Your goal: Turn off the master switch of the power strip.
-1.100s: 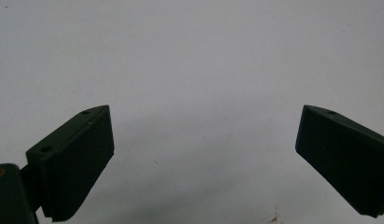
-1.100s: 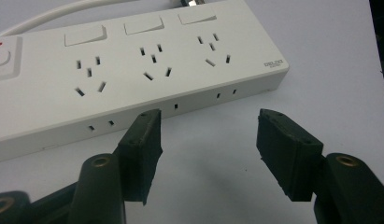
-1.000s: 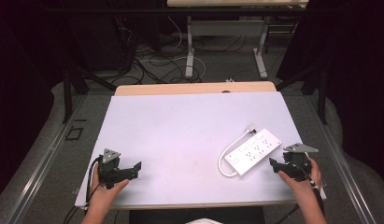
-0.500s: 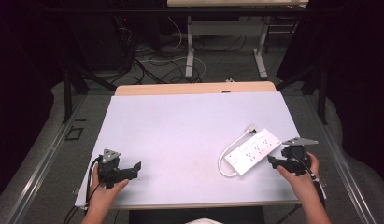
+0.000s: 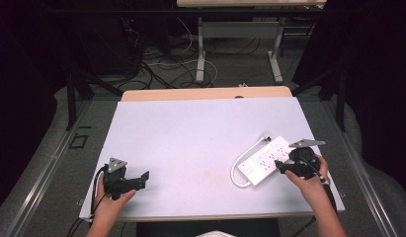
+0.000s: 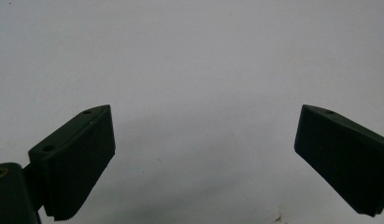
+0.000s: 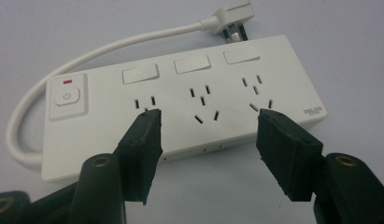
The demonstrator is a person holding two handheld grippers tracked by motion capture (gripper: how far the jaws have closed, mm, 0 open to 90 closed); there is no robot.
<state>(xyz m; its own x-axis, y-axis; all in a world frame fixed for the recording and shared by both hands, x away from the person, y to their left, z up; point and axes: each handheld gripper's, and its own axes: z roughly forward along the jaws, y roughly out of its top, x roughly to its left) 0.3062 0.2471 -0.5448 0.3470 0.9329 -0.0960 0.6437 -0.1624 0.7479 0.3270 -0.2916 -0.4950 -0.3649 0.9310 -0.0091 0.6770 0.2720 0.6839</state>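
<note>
**At the table's right side: power strip between spread jaws**

Near the right front of the table (image 5: 190, 128), right gripper (image 7: 206, 128) poised over the white power strip (image 7: 189, 102), jaws parted to either side of the middle socket, gripping nothing; probably best lowered squarely, then closed across the long body and not the cable (image 7: 87, 58). Left gripper (image 6: 203, 140) spread wide and empty over bare surface. Strip lying flat: three sockets, three rocker switches, one power button (image 7: 67, 97) with red mark; short cord looped round to plug (image 7: 229, 16) behind.
</note>
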